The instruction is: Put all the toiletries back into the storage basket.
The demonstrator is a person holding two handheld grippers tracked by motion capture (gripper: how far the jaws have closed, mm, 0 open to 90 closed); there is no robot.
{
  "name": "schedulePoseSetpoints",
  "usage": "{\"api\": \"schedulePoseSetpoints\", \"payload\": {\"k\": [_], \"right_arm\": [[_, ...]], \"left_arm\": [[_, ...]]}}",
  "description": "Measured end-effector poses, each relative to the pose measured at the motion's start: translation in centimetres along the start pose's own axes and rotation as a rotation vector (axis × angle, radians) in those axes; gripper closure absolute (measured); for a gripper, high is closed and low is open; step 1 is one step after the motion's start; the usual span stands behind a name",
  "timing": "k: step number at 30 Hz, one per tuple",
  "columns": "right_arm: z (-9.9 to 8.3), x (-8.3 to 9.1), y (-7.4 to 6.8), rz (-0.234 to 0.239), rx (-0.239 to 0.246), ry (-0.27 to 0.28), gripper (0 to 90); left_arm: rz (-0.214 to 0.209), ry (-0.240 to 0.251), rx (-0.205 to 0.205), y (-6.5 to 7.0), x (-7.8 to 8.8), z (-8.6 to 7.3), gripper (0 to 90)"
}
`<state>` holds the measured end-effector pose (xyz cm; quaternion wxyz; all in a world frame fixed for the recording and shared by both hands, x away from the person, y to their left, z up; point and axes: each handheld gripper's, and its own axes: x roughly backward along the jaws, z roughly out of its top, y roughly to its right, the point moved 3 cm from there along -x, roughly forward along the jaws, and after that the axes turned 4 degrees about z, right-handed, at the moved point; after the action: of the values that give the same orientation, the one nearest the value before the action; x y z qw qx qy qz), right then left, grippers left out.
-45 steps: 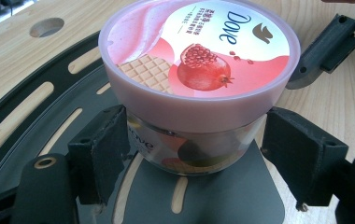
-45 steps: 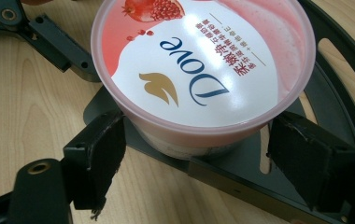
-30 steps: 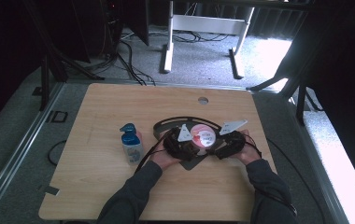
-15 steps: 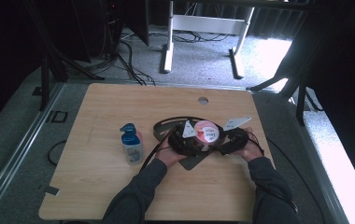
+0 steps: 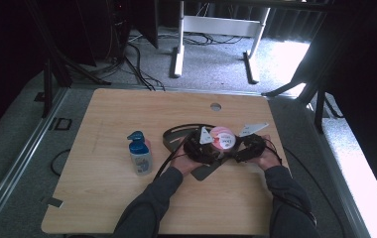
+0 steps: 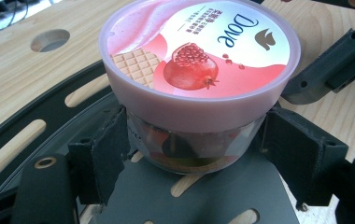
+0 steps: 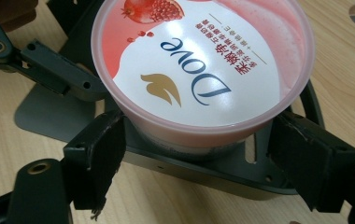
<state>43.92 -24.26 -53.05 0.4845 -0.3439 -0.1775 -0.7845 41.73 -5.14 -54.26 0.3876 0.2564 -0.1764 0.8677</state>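
Round pink-lidded jar [image 6: 199, 79], clear base, slotted grey plate [image 6: 189, 196], wooden table [image 5: 127, 114]

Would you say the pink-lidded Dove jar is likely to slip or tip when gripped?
The Dove jar looks squat and wide, so probably hard to tip. Its clear lower wall seems smooth and rigid, so fingers might slide. The overhanging lid likely stops it dropping through.

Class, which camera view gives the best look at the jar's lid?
The left gripper view: the lid shows nearly whole, its pomegranate picture and brand name clear. The right gripper view shows it close too, but inverted and cut off at the top. In the high view it is a small pink disc.
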Motion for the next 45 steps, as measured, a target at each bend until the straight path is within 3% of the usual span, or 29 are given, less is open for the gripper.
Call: {"api": "schedulePoseSetpoints", "payload": {"k": [10, 16, 20, 23, 26, 32, 35, 37, 39, 40, 42, 45], "right_arm": [[-0.2, -0.4, 0.5, -0.031, -0.003, -0.056, 19.3], [0.0, -0.4, 0.6, -0.026, -0.018, -0.09, 19.3], [0.1, -0.4, 0.6, -0.028, -0.017, -0.107, 19.5], [0.4, -0.2, 0.3, -0.07, 0.014, -0.161, 21.9], [1.0, 0.6, 0.0, -0.092, 0.048, -0.164, 23.3], [1.1, 2.1, 0.1, -0.095, 0.053, -0.145, 36.3], [0.1, 2.7, 0.8, -0.094, -0.003, -0.109, 51.6], [-0.4, 2.9, 1.3, -0.118, -0.03, -0.083, 64.0], [-0.6, 3.0, 1.5, -0.122, -0.049, -0.071, 67.8], [-1.0, 3.1, 2.1, -0.148, -0.086, -0.055, 77.2], [-1.1, 3.0, 2.3, -0.164, -0.106, -0.056, 86.8], [-1.3, 2.7, 2.5, -0.178, -0.115, -0.065, 90.0]], "left_arm": [[-0.013, -0.023, 0.028, -0.1, -1.2, -0.2, 23.6], [-0.031, -0.031, 0.046, -0.2, -1.4, -0.4, 24.2], [-0.033, -0.036, 0.05, -0.2, -1.2, -0.4, 29.4], [-0.032, -0.042, 0.038, -0.2, -0.8, -0.5, 34.5], [-0.024, -0.042, 0.034, -0.1, -0.5, -0.5, 35.9], [-0.007, -0.024, 0.025, -0.1, 0.5, -0.4, 42.8], [0.006, -0.027, 0.028, -0.5, 0.7, -0.5, 47.4], [0.022, -0.036, 0.027, -0.5, 0.6, -0.6, 51.0], [0.013, -0.046, 0.025, -0.6, 0.5, -0.8, 52.2], [0.011, -0.047, 0.026, -0.6, 0.5, -0.8, 56.8], [0.026, -0.055, 0.025, -0.6, 0.4, -0.9, 63.7], [0.053, -0.045, 0.047, -0.8, 0.4, -1.0, 69.1]]}}
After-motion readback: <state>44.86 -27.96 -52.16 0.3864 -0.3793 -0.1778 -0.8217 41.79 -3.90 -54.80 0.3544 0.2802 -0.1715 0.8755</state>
